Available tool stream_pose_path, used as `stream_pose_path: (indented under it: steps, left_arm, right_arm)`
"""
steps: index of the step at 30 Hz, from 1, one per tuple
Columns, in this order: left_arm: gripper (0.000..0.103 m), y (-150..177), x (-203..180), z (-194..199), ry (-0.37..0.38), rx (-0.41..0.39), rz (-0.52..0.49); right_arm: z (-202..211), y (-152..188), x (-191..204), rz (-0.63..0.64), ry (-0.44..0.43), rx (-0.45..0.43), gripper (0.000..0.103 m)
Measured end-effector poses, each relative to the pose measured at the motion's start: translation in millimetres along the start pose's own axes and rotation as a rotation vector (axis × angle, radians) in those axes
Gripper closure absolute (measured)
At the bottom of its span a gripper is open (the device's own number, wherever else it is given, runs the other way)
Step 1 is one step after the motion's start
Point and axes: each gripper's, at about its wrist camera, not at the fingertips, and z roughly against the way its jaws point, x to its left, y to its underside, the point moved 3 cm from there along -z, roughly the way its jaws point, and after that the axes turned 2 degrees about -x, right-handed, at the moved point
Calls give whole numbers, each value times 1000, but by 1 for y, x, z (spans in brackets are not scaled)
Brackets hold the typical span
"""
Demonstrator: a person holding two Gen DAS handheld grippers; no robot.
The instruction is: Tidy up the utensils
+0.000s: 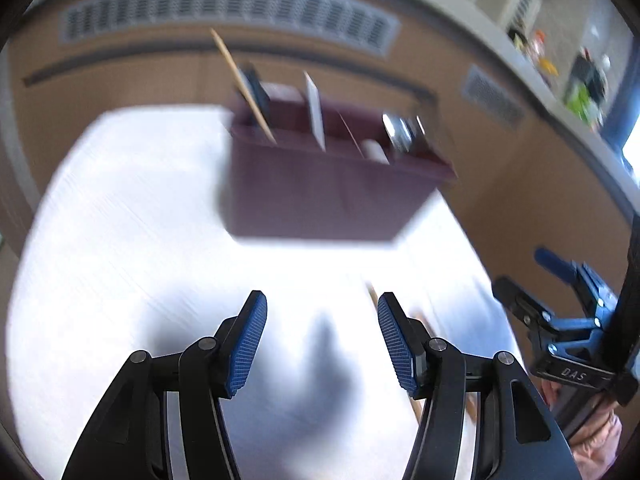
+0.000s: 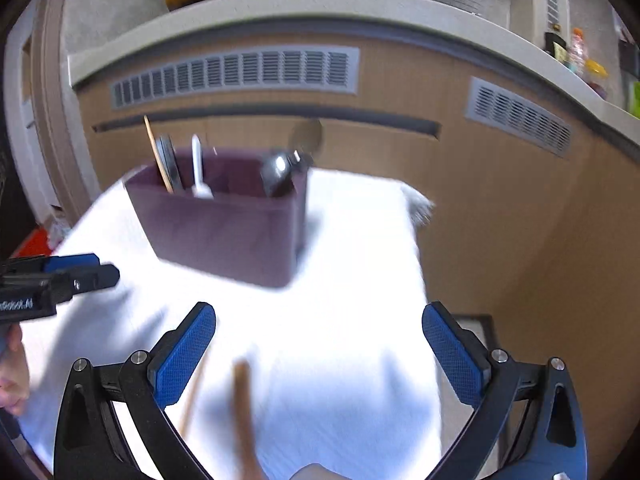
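A dark maroon utensil holder [image 1: 320,196] stands on the white-covered table [image 1: 120,220]; it also shows in the right wrist view [image 2: 228,224]. It holds a wooden chopstick [image 1: 244,88], a white utensil [image 1: 314,108] and metal spoons [image 1: 400,132]. My left gripper [image 1: 322,340] is open and empty above the table, in front of the holder. My right gripper [image 2: 320,356] is open and empty above two blurred wooden utensils [image 2: 244,412] lying on the cloth. Each gripper shows in the other's view, the right one [image 1: 560,312] and the left one [image 2: 60,276].
A wooden cabinet wall with grey vents [image 2: 236,72] runs behind the table. A grey counter [image 2: 320,4] above it carries bottles and clutter. The table's right edge [image 2: 420,260] drops off beside my right gripper. Both views are motion-blurred.
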Motion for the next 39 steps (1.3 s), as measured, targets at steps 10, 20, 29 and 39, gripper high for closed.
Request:
stream_pose_path:
  steps: [10, 20, 29, 39]
  left_arm:
    - [44, 51, -68, -34, -49, 207, -228]
    - [43, 62, -56, -15, -194, 174, -356]
    - [38, 56, 14, 14, -268, 175, -294]
    - [70, 45, 25, 17, -31, 290, -131]
  right_arm:
    - [18, 49, -14, 69, 208, 38, 1]
    - [7, 55, -22, -86, 11, 121, 0]
    - [-9, 60, 26, 31, -177, 206, 51]
    - [-24, 58, 53, 125, -190, 255, 94]
